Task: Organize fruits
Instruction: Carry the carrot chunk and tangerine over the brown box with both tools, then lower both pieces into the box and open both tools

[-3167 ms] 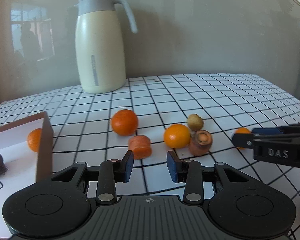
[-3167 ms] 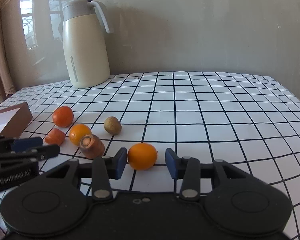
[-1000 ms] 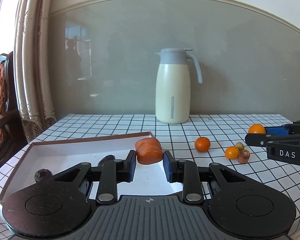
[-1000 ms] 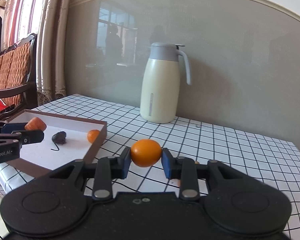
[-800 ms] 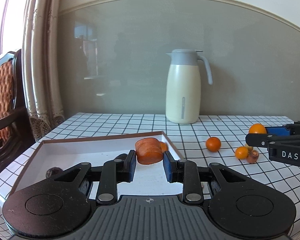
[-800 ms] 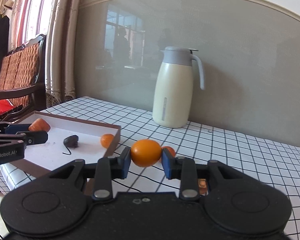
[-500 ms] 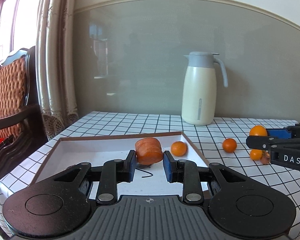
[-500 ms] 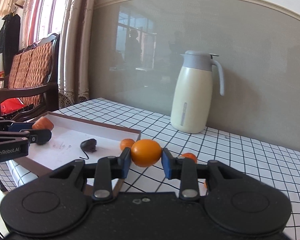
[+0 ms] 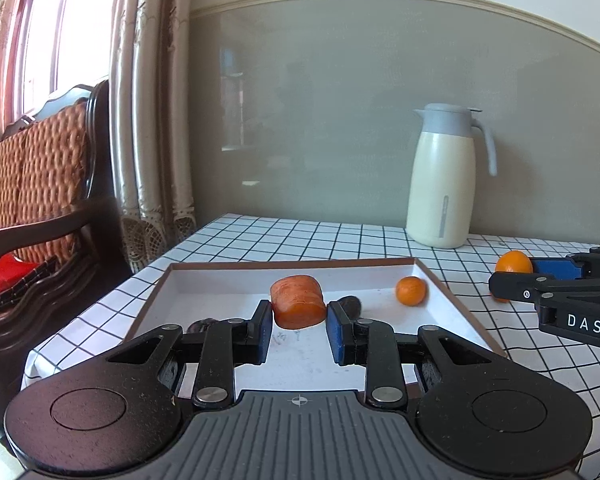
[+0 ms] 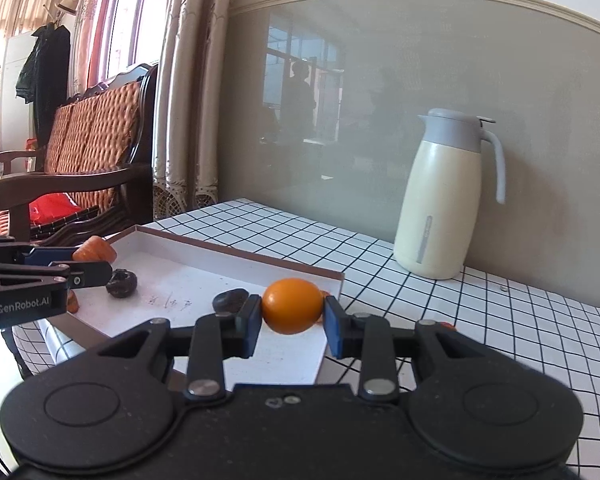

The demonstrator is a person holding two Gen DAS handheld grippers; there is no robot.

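The left tongs [image 9: 298, 330] are clamped on a stubby orange carrot chunk with a flat cut face [image 9: 298, 306], its blue pads [image 9: 337, 338] pressing on either side. They hang above a shallow white cardboard tray with a brown rim [image 9: 156, 300] that lies on the worktop covered in a white cloth with a black grid [image 9: 300, 236]. Just behind the left pad a dark wrinkled dried fruit [image 9: 202, 325] lies on the tray floor, and a second dark dried piece [image 9: 350, 305] peeks out behind the right pad. Ahead and to the right of these tongs, a small round orange tangerine [image 9: 410, 290] rests in the tray near its right wall. Farther ahead and right, a cream-coloured thermal jug with a grey lid and handle [image 9: 444, 178] stands upright on the worktop by the grey wall.

The right tongs [image 10: 292, 322] grip a smooth orange oval kumquat-like fruit [image 10: 293, 305] between their blue pads, held over the near right corner of the tray [image 10: 240, 258]. To their left, the other tongs hold the carrot chunk [image 10: 95, 250] over the tray's left part, with a dark dried fruit [image 10: 121, 280] just beside their tips. Another dark piece [image 10: 230, 299] lies on the tray immediately left of the right tongs' left pad. The jug [image 10: 444, 196] stands ahead and to the right.
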